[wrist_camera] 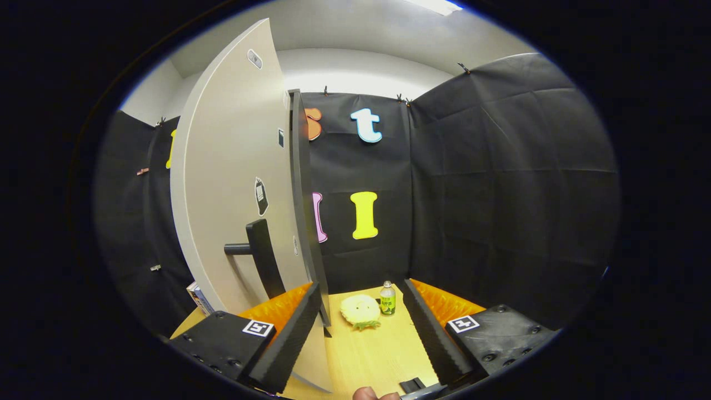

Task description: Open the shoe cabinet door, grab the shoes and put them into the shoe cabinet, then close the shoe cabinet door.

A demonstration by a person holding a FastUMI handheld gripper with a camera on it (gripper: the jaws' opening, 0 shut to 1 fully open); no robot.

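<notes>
Beside the cabinet door (239,183), whose edge sits against my left finger, gripper (361,325) spread wide and gripping nothing, I risk clipping the swung-open panel; shoes unlocated, a yellow toy (360,311) and bottle (387,298) beyond.

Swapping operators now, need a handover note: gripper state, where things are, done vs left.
Hand-held gripper: open, holding nothing; the free edge of the cabinet door sits just inside its left finger.
Door is swung open, edge-on to the camera, its black handle on the near face.
On the wooden table beyond the fingers: a yellow slipper and a small green bottle beside it.
Done: door open.
Left: grab the slipper, put it in the cabinet, close the door.
</notes>
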